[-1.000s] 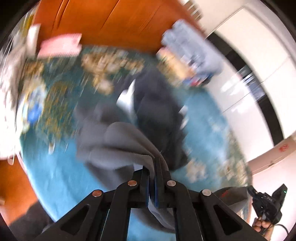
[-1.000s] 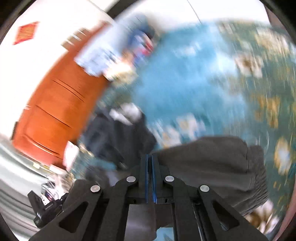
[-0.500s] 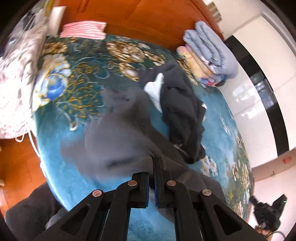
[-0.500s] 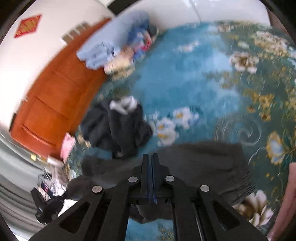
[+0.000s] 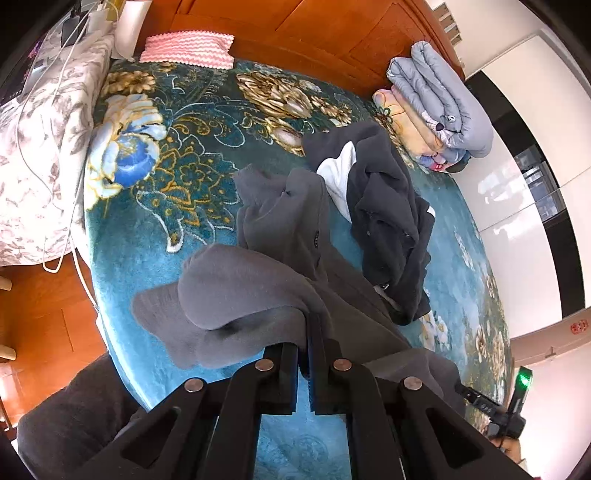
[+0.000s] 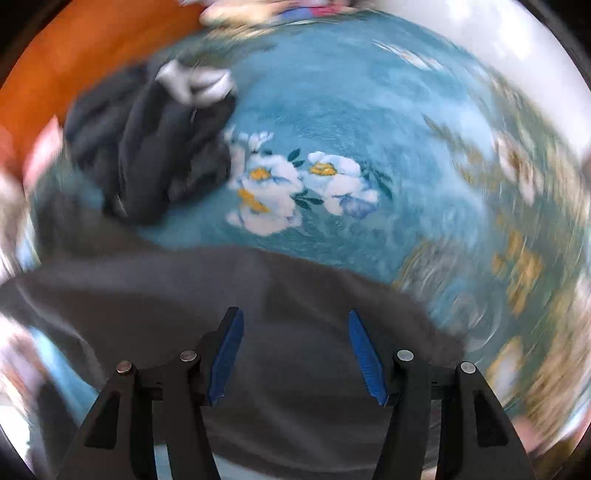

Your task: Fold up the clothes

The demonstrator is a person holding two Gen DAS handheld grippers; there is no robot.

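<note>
A grey garment lies rumpled on a teal flowered bedspread. My left gripper is shut on a fold of it near the bed's front edge. In the blurred right wrist view the same grey garment lies spread below my right gripper, whose jaws stand wide open and empty just above the cloth. A dark jacket with white lining lies crumpled beyond the grey garment; it also shows in the right wrist view.
Folded blue and yellow quilts are stacked at the far corner by the wooden headboard. A pink striped cloth and a flowered pillow with cables lie at the left. The other gripper shows at lower right.
My right gripper has opened and let go of the grey garment, which now lies flatter on the bed. My left gripper stays shut on its fold.
</note>
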